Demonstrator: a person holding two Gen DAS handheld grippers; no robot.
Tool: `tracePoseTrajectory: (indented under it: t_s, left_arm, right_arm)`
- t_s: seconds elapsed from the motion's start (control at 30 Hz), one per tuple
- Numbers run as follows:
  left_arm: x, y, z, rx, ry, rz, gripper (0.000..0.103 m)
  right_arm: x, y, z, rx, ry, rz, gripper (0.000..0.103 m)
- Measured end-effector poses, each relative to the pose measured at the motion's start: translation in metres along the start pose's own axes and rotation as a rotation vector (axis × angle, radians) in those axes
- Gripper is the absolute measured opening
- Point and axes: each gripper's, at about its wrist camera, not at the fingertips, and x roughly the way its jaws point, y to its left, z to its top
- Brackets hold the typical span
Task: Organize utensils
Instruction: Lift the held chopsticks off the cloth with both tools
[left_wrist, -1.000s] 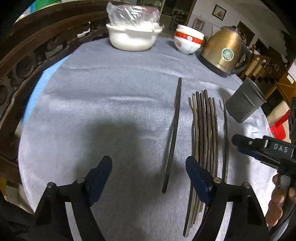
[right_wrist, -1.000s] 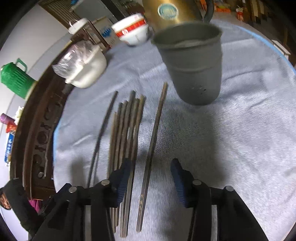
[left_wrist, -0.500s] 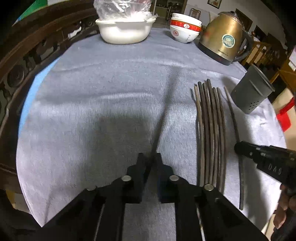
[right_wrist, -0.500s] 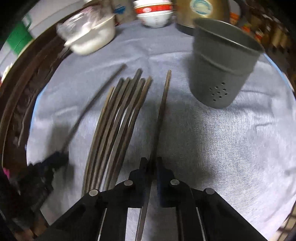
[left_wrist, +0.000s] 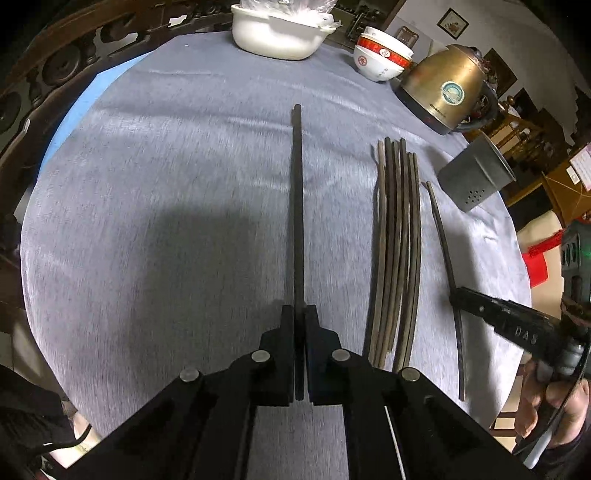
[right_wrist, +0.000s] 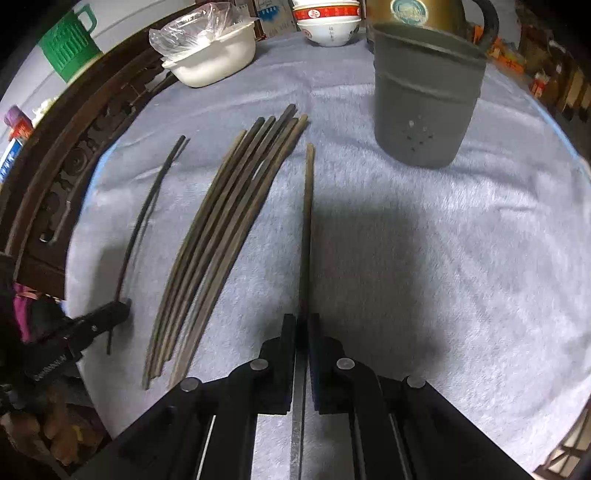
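On a round table covered with grey cloth (left_wrist: 184, 184), the left gripper (left_wrist: 300, 314) was clamped on a single dark chopstick (left_wrist: 297, 206) running up the centre of the left wrist view. The right gripper (right_wrist: 302, 321) pinched a brown chopstick (right_wrist: 308, 206) in the middle of the right wrist view. Both sets of jaws had just closed onto these sticks. A bundle of chopsticks (right_wrist: 221, 236) lay on the cloth left of centre in that view. The grey holder (right_wrist: 424, 96) stood upright at upper right; its inside was hidden. Judging by this, sorting had barely begun: two sticks gripped, the bundle still to go.
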Motion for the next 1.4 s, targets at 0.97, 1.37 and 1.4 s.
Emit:
tracePoseTrajectory:
  t_s: [0.97, 1.37, 1.4]
  left_arm:
    - [0.044, -0.003, 0.133, 0.031, 0.145, 0.139, 0.031]
    - [0.039, 0.01, 0.137, 0.008, 0.197, 0.127, 0.023]
    - [0.038, 0.009, 0.136, 0.011, 0.197, 0.134, 0.023]
  right_arm:
    - [0.045, 0.012, 0.104, -0.068, 0.17, -0.001, 0.053]
    - [0.048, 0.015, 0.101, -0.077, 0.132, 0.029, 0.065]
    - [0.048, 0.011, 0.103, -0.057, 0.137, 0.014, 0.054]
